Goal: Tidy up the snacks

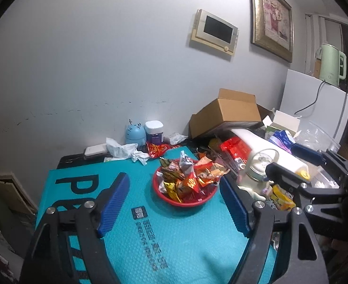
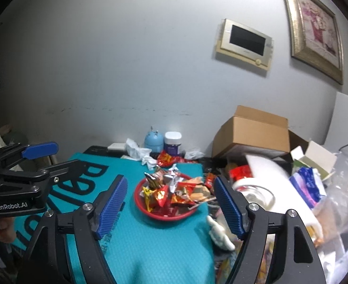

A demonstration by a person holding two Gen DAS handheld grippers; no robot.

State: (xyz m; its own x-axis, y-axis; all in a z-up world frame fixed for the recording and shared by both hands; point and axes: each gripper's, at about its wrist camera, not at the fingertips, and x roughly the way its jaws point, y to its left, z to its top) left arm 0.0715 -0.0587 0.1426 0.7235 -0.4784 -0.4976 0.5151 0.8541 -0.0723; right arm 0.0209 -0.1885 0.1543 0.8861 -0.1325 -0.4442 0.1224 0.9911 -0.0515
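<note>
My left gripper (image 1: 174, 201) and right gripper (image 2: 170, 204) gape wide, holding nothing. Snack packets (image 1: 190, 177) fill the red basket (image 1: 188, 201) ahead

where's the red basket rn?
In both wrist views the red basket sits mid-frame on the teal mat, heaped with snack packets, left of the clutter pile.

Each hand-held gripper, left (image 1: 174, 203) and right (image 2: 170, 204), consists of a black frame with two arms carrying ribbed blue pads. Round silver screws mark the pivots. At left of the right view, the body reads "GenRobot.AI" in white.
</note>
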